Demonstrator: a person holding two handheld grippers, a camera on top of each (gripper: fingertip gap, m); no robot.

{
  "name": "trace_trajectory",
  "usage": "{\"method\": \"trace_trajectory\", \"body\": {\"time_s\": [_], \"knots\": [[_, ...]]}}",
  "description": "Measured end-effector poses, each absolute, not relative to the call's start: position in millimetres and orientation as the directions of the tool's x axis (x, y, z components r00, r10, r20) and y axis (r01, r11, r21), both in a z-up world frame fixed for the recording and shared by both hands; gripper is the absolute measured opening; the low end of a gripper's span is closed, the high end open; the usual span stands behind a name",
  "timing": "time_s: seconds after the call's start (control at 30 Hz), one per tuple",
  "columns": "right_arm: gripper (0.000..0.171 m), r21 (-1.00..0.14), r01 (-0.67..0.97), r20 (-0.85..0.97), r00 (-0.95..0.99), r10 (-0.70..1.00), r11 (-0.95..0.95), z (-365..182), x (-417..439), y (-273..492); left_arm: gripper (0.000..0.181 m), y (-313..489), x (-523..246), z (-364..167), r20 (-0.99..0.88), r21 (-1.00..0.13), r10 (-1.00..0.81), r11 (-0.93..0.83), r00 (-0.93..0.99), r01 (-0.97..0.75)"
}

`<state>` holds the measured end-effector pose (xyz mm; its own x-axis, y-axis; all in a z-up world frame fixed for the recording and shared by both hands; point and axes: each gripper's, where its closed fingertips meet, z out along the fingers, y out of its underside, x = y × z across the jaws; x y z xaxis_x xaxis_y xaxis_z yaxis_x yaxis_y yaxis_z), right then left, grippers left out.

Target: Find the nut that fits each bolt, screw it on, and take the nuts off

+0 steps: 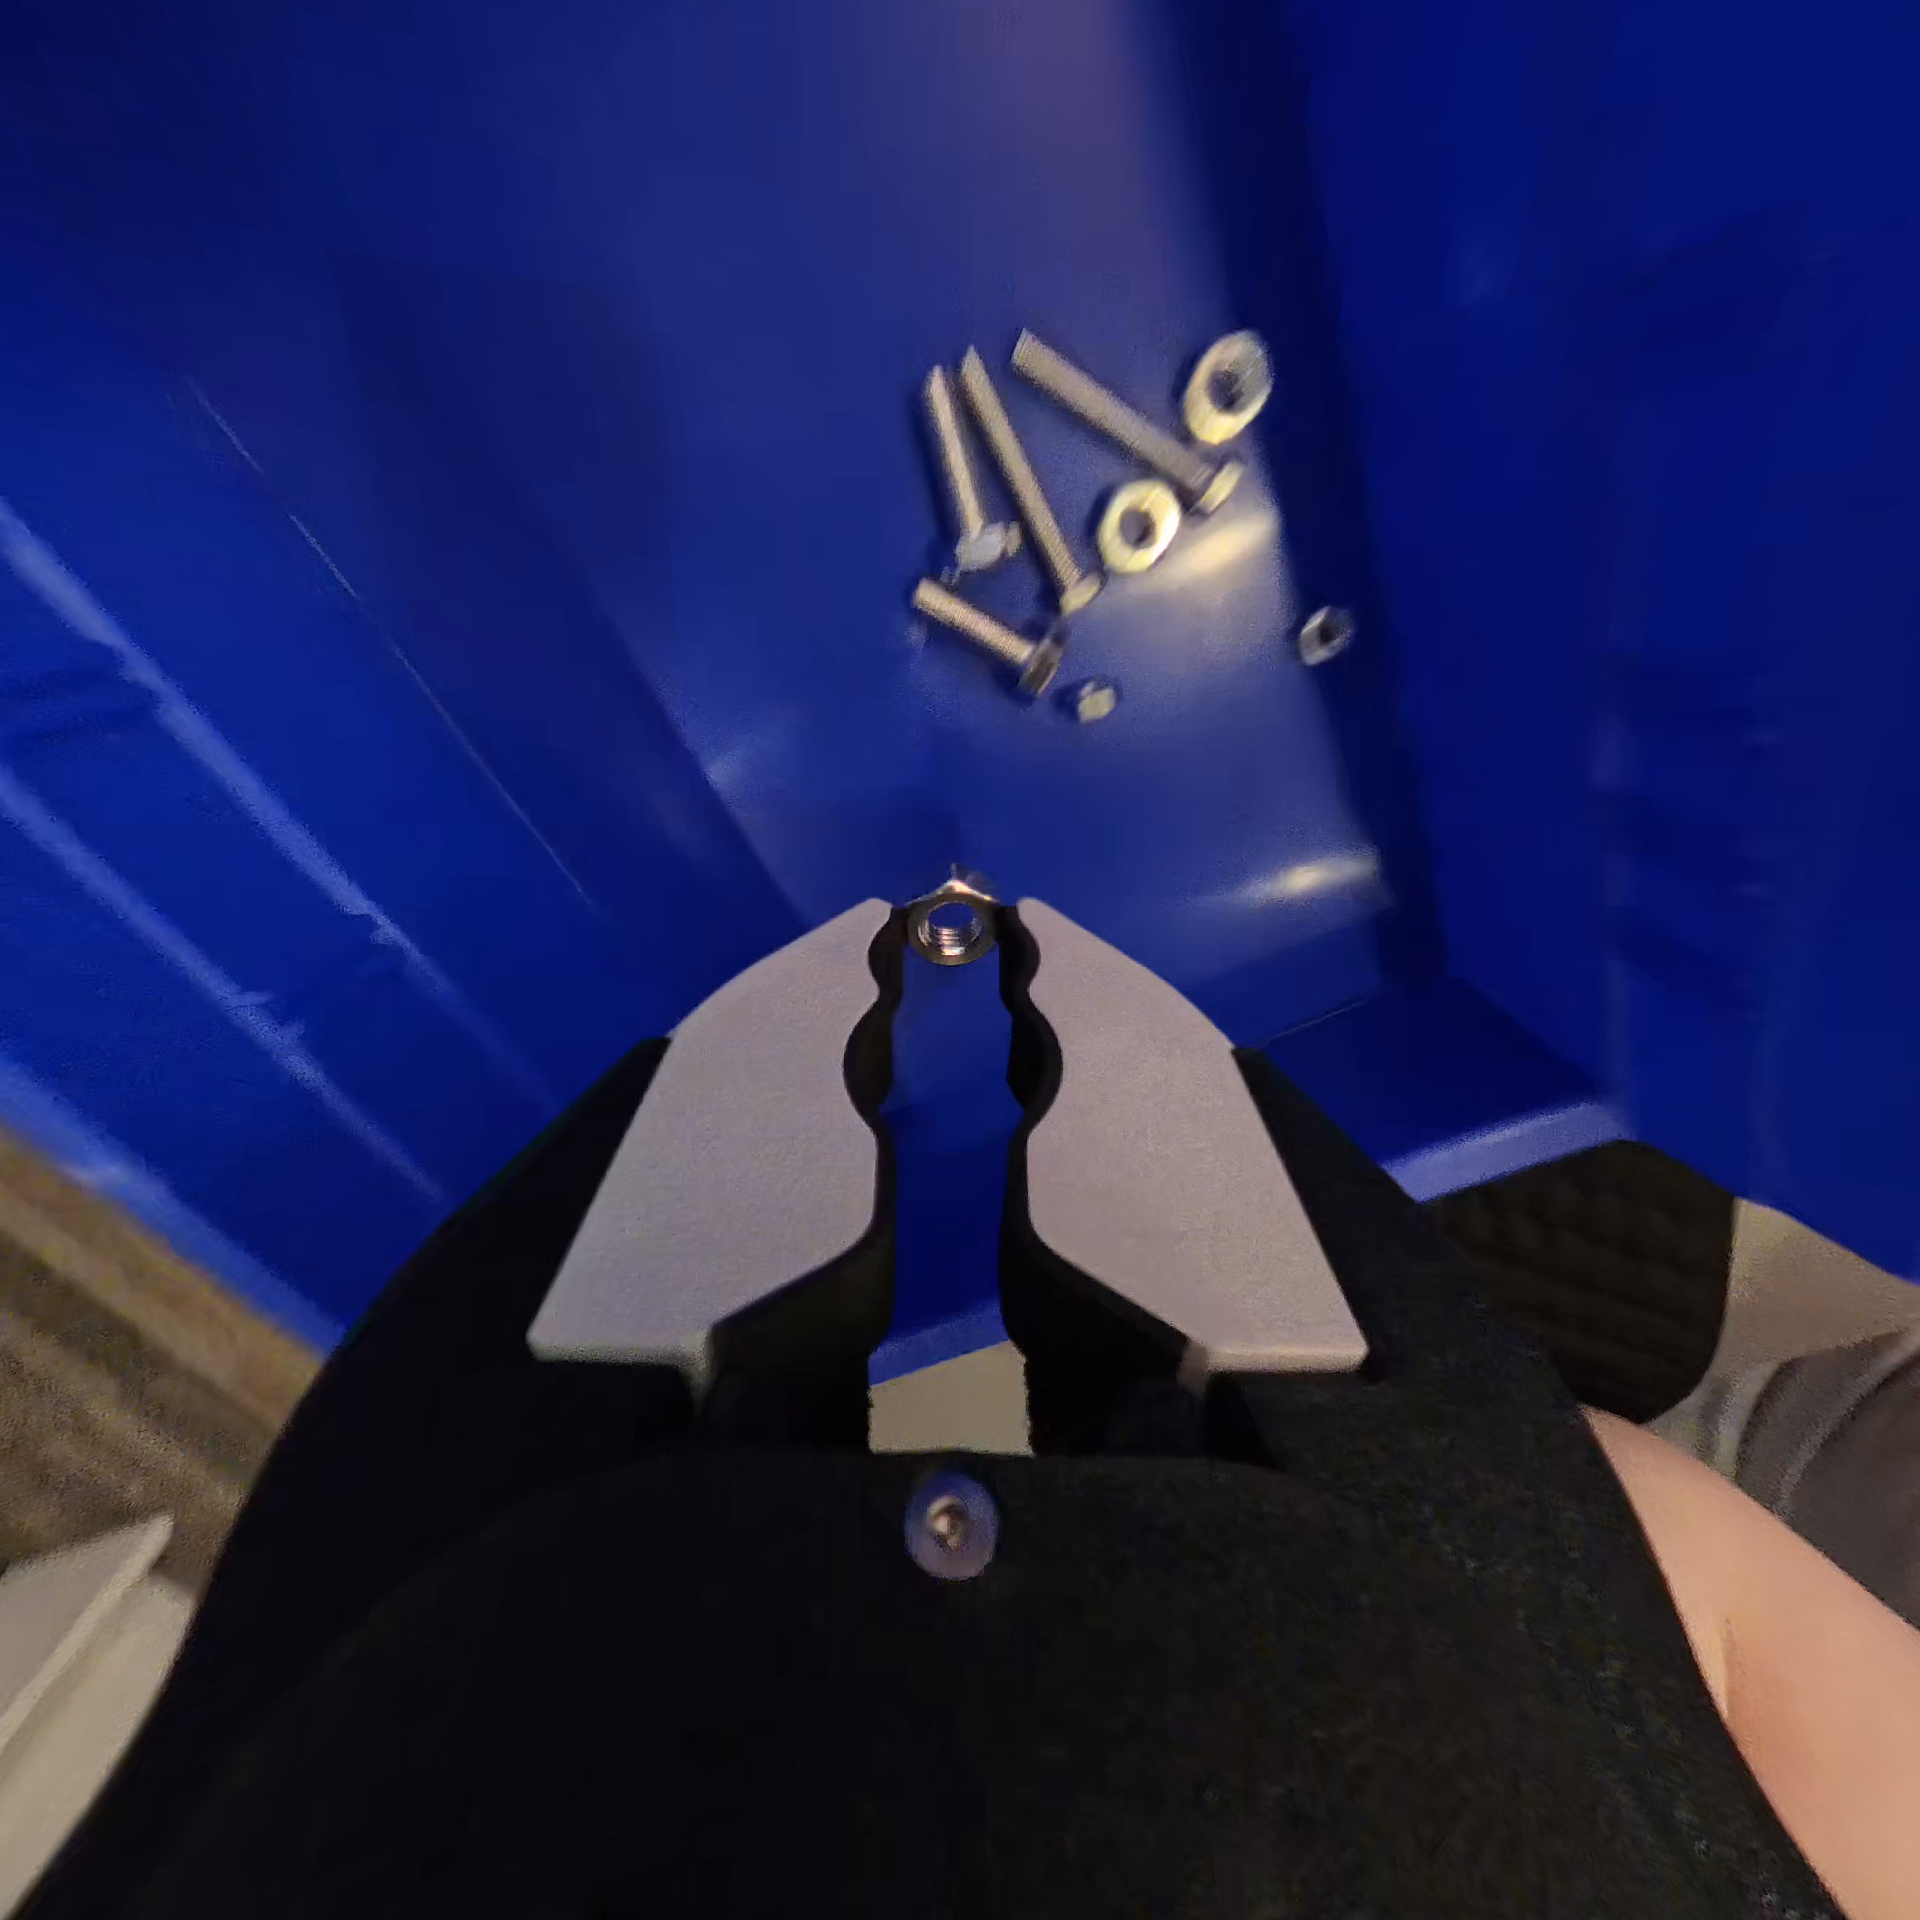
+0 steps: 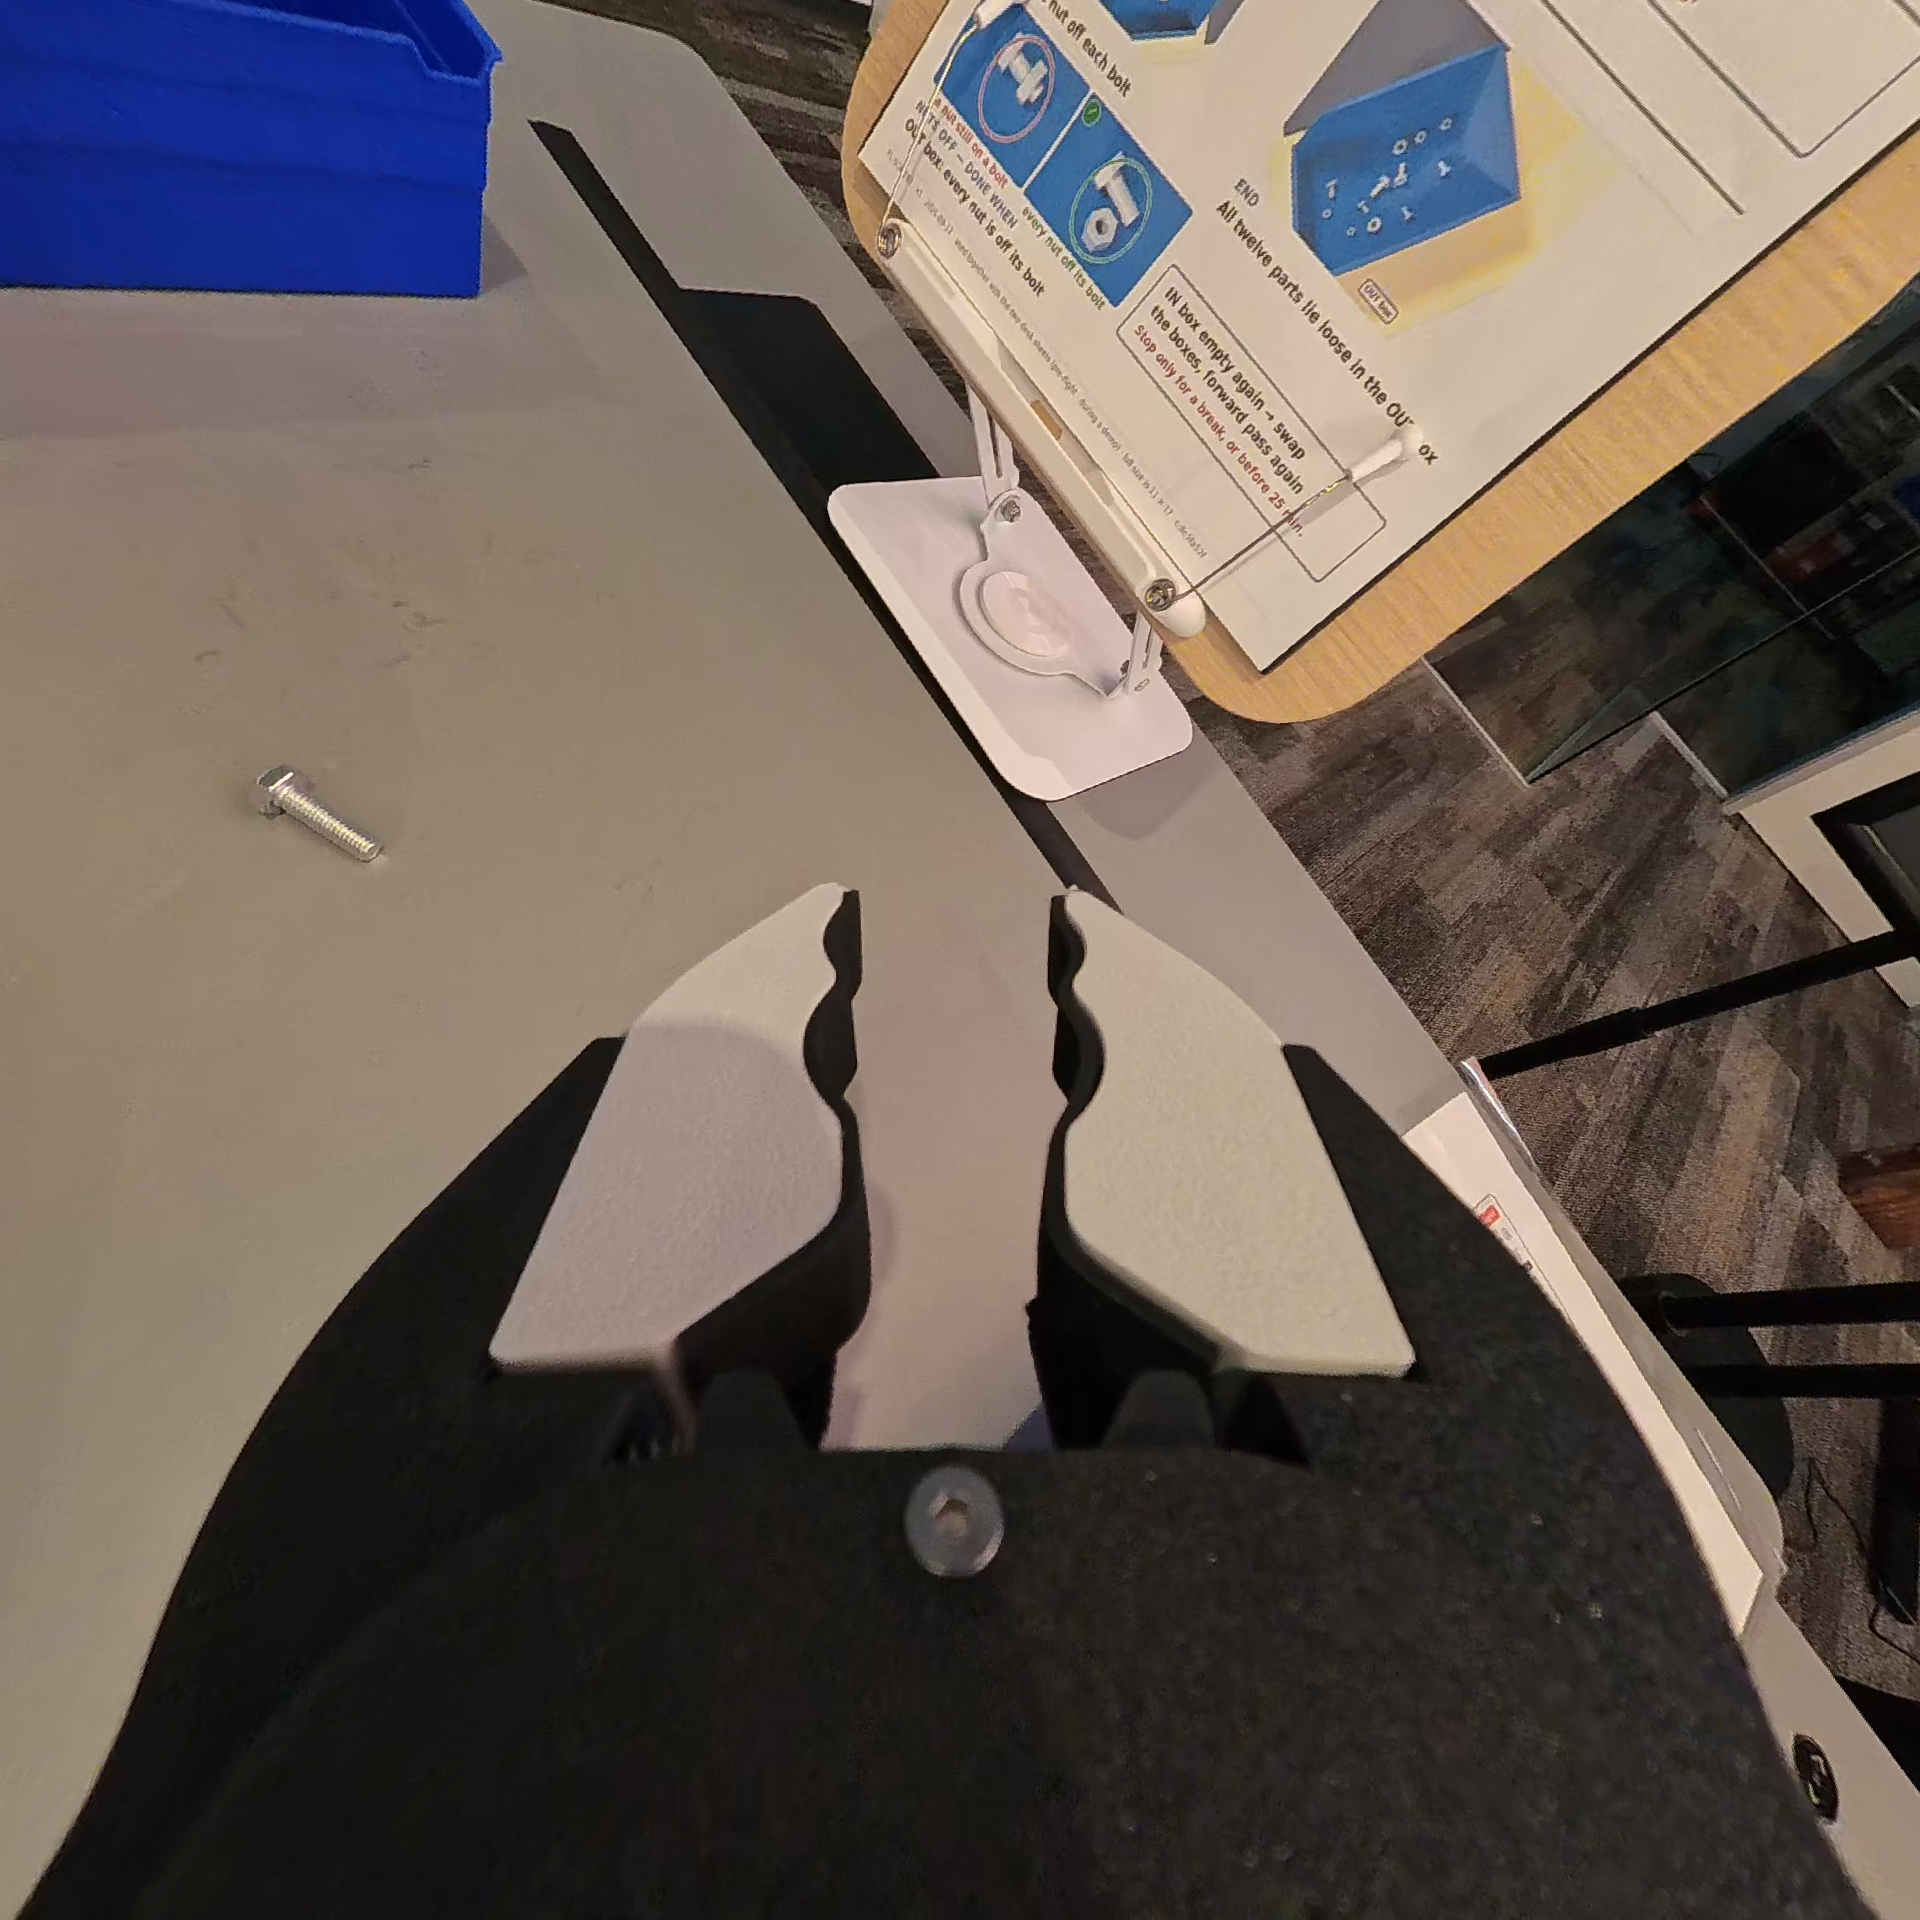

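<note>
Centrally, the left gripper pinches a nut above the blue bin. Right gripper gapes empty; a bolt lies at left.

left claw: pinched on something | right claw: parted, empty

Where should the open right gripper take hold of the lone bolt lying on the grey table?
Probably across the threaded shank of the bolt, coming from above. It lies flat on the table, with bare table around it; the open right gripper should turn so its fingers straddle the shank crosswise.
</note>
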<state>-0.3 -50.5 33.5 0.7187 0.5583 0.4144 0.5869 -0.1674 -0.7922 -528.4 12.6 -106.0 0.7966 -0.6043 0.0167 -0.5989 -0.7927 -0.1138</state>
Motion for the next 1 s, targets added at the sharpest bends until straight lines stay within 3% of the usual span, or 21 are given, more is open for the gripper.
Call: {"method": "trace_trajectory", "body": {"time_s": [0.1,0.2,0.3,0.47,0.67,1.0], "knots": [[0.034,-0.798,0.579,0.414,0.726,0.549,-0.164,37.4,2.4,-50.9,0.017,26.2,-485.0,-48.0,-0.006,-0.400,-0.664,-0.684,0.748,-0.610],[0.034,-0.804,0.572,0.413,0.733,0.540,-0.162,41.5,5.2,-52.0,0.017,13.5,-394.0,19.5,0.047,-0.677,-0.785,-0.479,0.618,-0.558],[0.034,-0.799,0.578,0.424,0.737,0.526,-0.165,44.6,10.8,-53.3,0.017,-41.3,-283.7,38.0,0.090,-0.776,-0.946,-0.262,0.311,-0.573],[0.034,-0.805,0.566,0.412,0.749,0.520,-0.177,50.2,21.1,-58.2,0.017,-92.4,-175.0,-46.1,0.094,-0.556,-0.994,-0.105,0.064,-0.824],[0.034,-0.785,0.583,0.412,0.743,0.528,-0.208,47.7,31.5,-60.5,0.017,-85.0,-118.1,-109.4,0.115,-0.331,-0.993,-0.042,0.004,-0.943],[0.033,-0.842,0.478,0.330,0.823,0.463,-0.250,56.0,60.5,-59.3,0.017,-80.7,-99.9,-147.1,0.092,-0.182,-0.994,0.039,-0.056,-0.983]]}}
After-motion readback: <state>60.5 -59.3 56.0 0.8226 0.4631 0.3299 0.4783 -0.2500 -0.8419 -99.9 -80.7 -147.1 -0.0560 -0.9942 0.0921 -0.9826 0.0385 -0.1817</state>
